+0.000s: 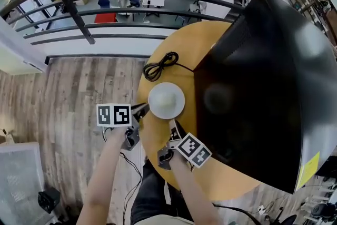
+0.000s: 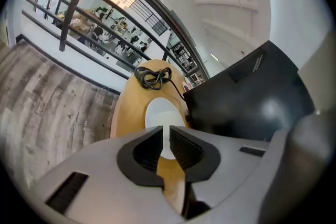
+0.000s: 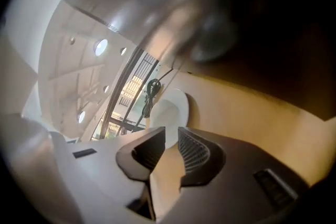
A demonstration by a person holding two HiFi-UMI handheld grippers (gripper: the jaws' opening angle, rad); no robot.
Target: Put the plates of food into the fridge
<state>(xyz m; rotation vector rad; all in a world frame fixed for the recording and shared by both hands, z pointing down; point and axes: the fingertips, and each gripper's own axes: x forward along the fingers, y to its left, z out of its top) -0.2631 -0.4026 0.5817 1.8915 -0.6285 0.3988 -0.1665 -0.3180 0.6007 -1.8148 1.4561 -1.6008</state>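
Note:
A white round plate (image 1: 166, 100) lies on the round wooden table (image 1: 154, 137), just left of a black fridge (image 1: 253, 87) whose glossy side faces me. Whatever lies on the plate looks pale, and I cannot make it out. My left gripper (image 1: 143, 109) sits at the plate's left rim with a narrow gap between its jaws and nothing in them. My right gripper (image 1: 172, 125) sits at the near rim, jaws apart and empty. The left gripper view shows the plate (image 2: 161, 115) just beyond the left gripper (image 2: 168, 136). In the right gripper view the plate (image 3: 170, 110) lies ahead of the right gripper (image 3: 171, 139).
A coiled black cable (image 1: 160, 66) lies on the table behind the plate. The fridge takes up the table's right half. A dark railing (image 1: 79, 13) runs behind the table, above a lower floor. Wood-plank flooring (image 1: 68, 92) lies to the left.

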